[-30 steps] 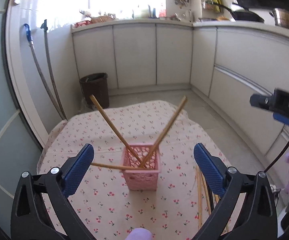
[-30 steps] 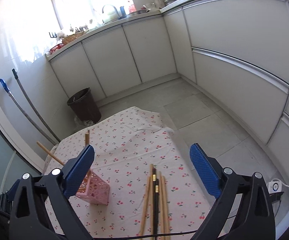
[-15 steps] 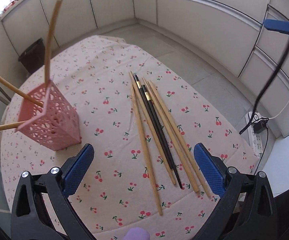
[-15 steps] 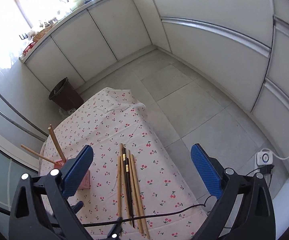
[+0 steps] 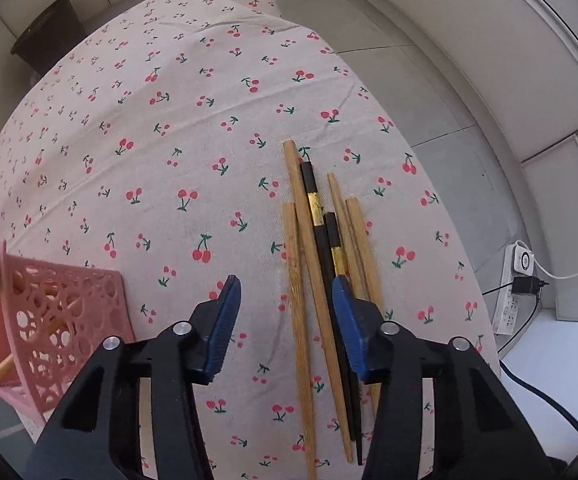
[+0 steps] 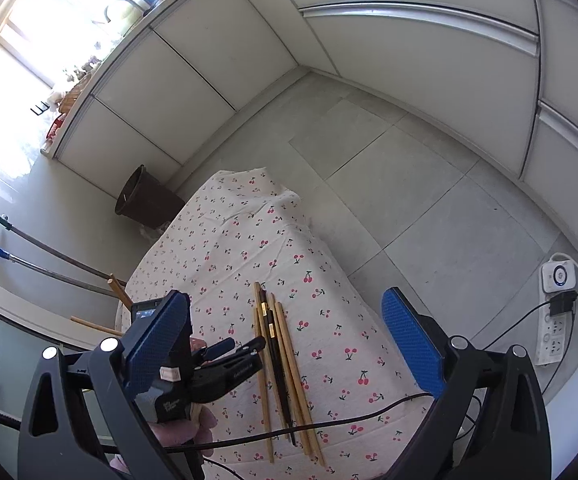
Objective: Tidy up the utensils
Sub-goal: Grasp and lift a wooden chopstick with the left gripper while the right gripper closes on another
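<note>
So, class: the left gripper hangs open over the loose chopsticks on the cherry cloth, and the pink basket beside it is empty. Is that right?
One detail is wrong. The pink basket is not empty: the left wrist view shows wooden chopsticks already standing in it. The rest holds: the left gripper hangs open over the loose chopsticks on the cherry cloth.

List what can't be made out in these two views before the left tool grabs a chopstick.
- Near ends of the chopsticks: left wrist view, covered by the left tool's right finger and cut by the bottom edge.
- Pink basket: left wrist view, cut by the left edge, so its chopstick count is unclear; right wrist view, hidden behind the left tool.
- Counter items by the window: right wrist view, washed out by glare.
</note>
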Demonstrator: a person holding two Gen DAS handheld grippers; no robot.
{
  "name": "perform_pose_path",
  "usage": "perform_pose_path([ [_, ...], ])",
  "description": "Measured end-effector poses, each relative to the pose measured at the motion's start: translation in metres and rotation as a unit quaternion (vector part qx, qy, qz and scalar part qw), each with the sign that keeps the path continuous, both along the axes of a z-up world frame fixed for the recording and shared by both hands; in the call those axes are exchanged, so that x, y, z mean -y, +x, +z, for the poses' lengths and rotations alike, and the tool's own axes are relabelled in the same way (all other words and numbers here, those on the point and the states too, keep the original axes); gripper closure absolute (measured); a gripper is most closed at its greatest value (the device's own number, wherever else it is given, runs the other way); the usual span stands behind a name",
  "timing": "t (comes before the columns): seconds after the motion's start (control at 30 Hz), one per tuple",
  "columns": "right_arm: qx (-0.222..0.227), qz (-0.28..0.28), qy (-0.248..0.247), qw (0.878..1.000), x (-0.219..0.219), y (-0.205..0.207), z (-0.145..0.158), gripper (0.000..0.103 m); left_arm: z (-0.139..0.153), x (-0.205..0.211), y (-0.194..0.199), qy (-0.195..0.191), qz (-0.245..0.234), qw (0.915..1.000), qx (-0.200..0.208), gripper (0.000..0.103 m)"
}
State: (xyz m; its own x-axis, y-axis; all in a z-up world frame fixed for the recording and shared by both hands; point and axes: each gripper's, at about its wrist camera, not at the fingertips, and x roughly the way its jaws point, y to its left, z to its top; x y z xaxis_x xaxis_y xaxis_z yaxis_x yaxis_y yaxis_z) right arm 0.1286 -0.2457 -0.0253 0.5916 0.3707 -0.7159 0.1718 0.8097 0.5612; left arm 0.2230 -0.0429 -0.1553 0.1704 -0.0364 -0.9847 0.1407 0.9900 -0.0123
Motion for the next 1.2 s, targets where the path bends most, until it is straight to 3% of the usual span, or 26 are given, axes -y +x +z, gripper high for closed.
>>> perform_pose_path([
  [0.3,-0.011,-0.01,0.026,1.0,0.01,0.005,-0.005,0.008,-0.008,0.007,0.018,0.016,0.001,0.9999,-0.001,0.073],
  [0.43,-0.012,-0.012,0.026,1.0,0.009,0.005,-0.007,0.008,0.006,0.004,0.021,-0.01,0.012,0.9998,0.012,0.073],
  [0.53,-0.015,-0.009,0.024,1.0,0.008,0.007,-0.009,0.008,0.011,0.003,0.022,0.01,0.009,0.9998,0.017,0.073],
  [0.9,-0.027,-0.01,0.008,1.0,0.005,0.013,-0.017,0.008,-0.015,0.006,0.028,0.039,0.003,0.9992,-0.006,0.087],
  [1.0,-0.033,-0.015,-0.004,0.999,0.006,0.017,-0.021,0.008,-0.017,0.009,0.033,0.036,0.005,0.9993,-0.004,0.094],
  [1.2,-0.064,-0.013,-0.025,0.998,0.0,0.029,-0.042,0.008,-0.017,0.01,0.024,0.024,0.011,0.9994,0.023,0.096],
])
